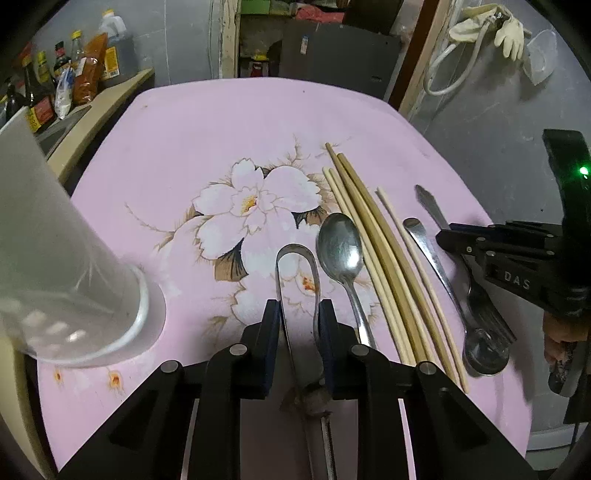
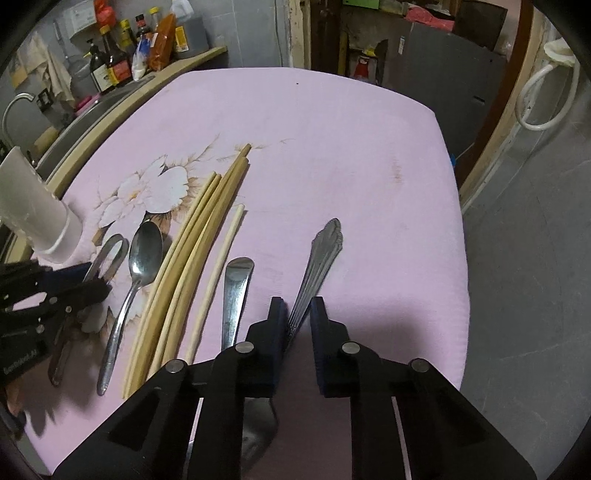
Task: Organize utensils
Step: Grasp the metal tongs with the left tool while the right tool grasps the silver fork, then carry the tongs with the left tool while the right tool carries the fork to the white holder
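Observation:
On the pink flowered cloth [image 1: 207, 122] lie metal tongs [image 1: 297, 254], a spoon [image 1: 341, 247], several bamboo chopsticks [image 1: 373, 236], a second spoon [image 1: 428, 247] and a fork [image 1: 430, 206]. My left gripper [image 1: 297, 314] straddles the tongs, its pads close on both arms. A white perforated utensil holder [image 1: 62, 258] stands at the left. My right gripper [image 2: 298, 312] is around the ornate fork handle [image 2: 321, 251]; a gap shows on the right pad. The right gripper also shows in the left wrist view [image 1: 517, 258].
A sink counter with sauce bottles [image 2: 122, 55] runs along the left. The cloth's right edge [image 2: 454, 206] drops to a grey floor. A hose and gloves [image 1: 480, 33] hang on the far right wall.

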`<state>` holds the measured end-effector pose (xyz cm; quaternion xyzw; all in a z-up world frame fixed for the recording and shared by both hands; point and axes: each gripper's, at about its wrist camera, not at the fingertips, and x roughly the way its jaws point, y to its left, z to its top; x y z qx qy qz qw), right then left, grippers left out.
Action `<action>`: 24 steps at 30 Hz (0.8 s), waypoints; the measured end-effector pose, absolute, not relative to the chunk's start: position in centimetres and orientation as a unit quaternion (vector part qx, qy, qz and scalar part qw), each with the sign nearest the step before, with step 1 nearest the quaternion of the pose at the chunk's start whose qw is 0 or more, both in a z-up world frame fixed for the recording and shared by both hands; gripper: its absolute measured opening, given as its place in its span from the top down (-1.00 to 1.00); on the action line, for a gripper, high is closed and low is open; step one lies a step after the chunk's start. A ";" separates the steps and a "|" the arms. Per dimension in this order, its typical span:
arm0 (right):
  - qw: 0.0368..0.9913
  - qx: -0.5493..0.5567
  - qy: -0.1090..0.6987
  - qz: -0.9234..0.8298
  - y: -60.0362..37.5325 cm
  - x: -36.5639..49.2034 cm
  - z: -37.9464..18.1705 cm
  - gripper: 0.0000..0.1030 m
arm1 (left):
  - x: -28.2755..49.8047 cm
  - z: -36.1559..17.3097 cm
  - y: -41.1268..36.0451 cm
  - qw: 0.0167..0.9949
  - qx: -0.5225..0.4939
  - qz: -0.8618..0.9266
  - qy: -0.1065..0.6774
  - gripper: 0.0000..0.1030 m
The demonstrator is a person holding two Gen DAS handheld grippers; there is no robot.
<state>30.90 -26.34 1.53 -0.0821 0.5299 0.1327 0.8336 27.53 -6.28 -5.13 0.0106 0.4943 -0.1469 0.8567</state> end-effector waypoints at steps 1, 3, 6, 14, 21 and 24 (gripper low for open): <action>0.834 -0.072 0.530 0.134 -26.4 30.9 1.6 0.82 | 27.2 -5.0 -6.5 0.859 0.009 -0.146 0.490 0.67; 0.834 -0.048 0.531 0.142 -26.9 30.9 1.7 0.88 | 26.5 -4.8 -6.5 0.865 0.002 -0.147 0.479 0.67; 0.833 -0.006 0.531 0.154 -27.9 30.8 1.8 0.90 | 25.8 -4.5 -6.6 0.870 -0.014 -0.152 0.468 0.67; 0.858 0.029 0.481 0.179 -29.3 28.1 2.3 0.91 | 24.6 -3.4 -6.0 0.893 -0.039 -0.152 0.421 0.67; 0.907 -0.010 0.370 0.200 -28.3 23.1 3.6 0.91 | 22.7 -2.4 -5.7 0.926 -0.054 -0.147 0.344 0.67; 0.927 -0.034 0.317 0.198 -27.5 21.1 4.2 0.91 | 21.6 -1.8 -5.5 0.936 -0.059 -0.152 0.312 0.67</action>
